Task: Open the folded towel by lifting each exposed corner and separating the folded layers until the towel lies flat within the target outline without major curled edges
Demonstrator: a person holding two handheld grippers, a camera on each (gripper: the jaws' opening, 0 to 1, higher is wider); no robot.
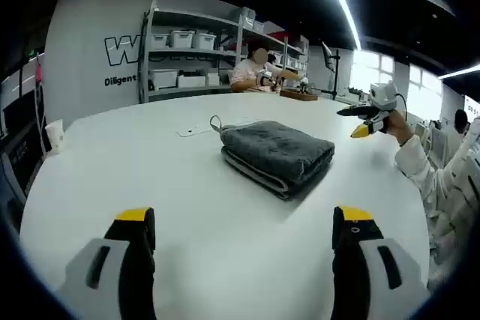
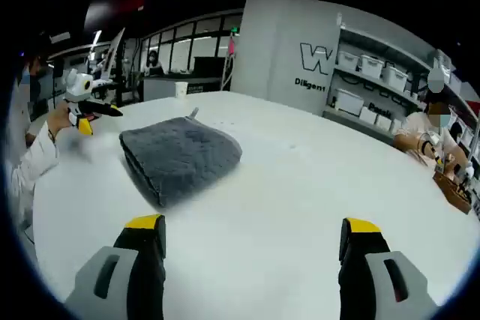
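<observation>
A grey towel [image 1: 277, 154] lies folded in a thick pad on the white table [image 1: 142, 177], a small loop sticking out at its far corner. In the left gripper view, my left gripper [image 1: 244, 224] stands open above the table, short of the towel, with nothing between its jaws. A hand in a white sleeve holds my right gripper [image 1: 366, 119] to the right of the towel. In the right gripper view, the towel [image 2: 180, 154] lies ahead and to the left of my open, empty right gripper [image 2: 253, 226]. The left gripper [image 2: 88, 106] is held beyond the towel's left side.
A paper cup [image 1: 54, 136] stands near the table's left edge. Shelves with white bins [image 1: 184, 58] line the back wall. A seated person [image 2: 429, 134] works at the far side beside a wooden box [image 2: 454, 189]. Bare table surface surrounds the towel.
</observation>
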